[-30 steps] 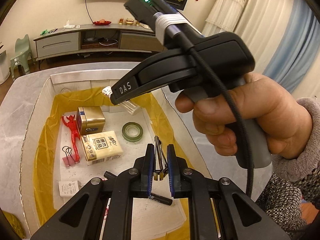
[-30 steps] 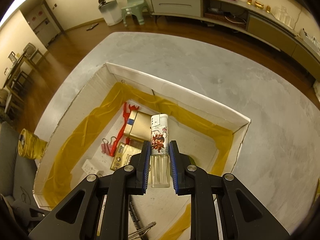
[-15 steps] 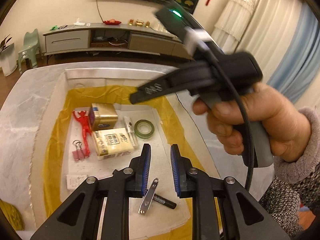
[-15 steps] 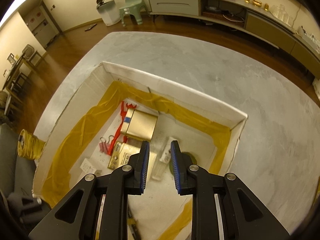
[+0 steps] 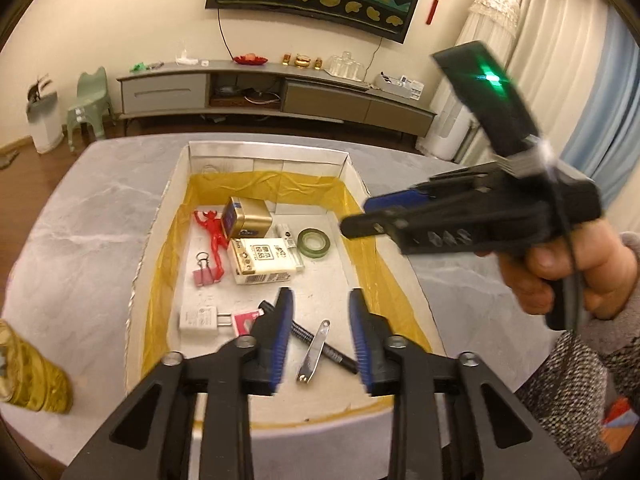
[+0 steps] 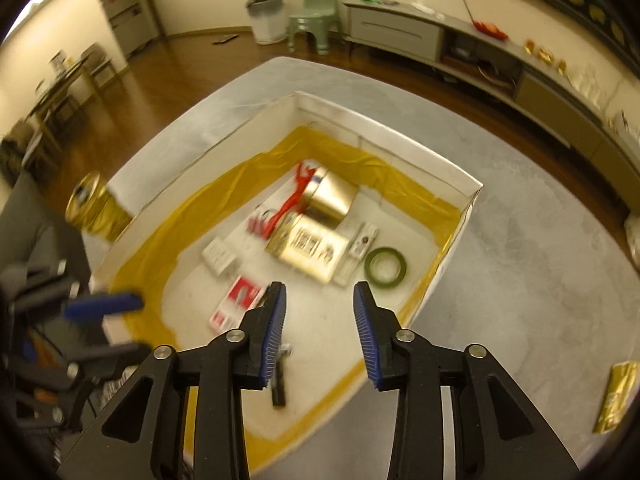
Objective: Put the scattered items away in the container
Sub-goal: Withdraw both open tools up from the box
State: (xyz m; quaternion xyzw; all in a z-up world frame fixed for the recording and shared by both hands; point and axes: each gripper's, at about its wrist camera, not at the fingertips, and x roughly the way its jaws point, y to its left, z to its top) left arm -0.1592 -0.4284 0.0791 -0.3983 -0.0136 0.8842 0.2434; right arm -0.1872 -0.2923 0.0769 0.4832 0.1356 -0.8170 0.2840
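Both grippers, left gripper (image 5: 320, 334) and right gripper (image 6: 319, 330), hover jaws apart, empty; white yellow-lined cardboard box (image 5: 264, 150) holds nearly everything; gold foil packet (image 6: 614, 398) remains on grey marble desk (image 6: 540, 280).

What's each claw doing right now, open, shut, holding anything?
Left claw: open, holding nothing, above the nail clipper in the box.
Right claw: open, holding nothing, over the box.

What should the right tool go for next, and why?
Probably the gold packet lying on the table outside the box. The right tool is open and empty, like the left tool, and that packet lies on its side of the table.
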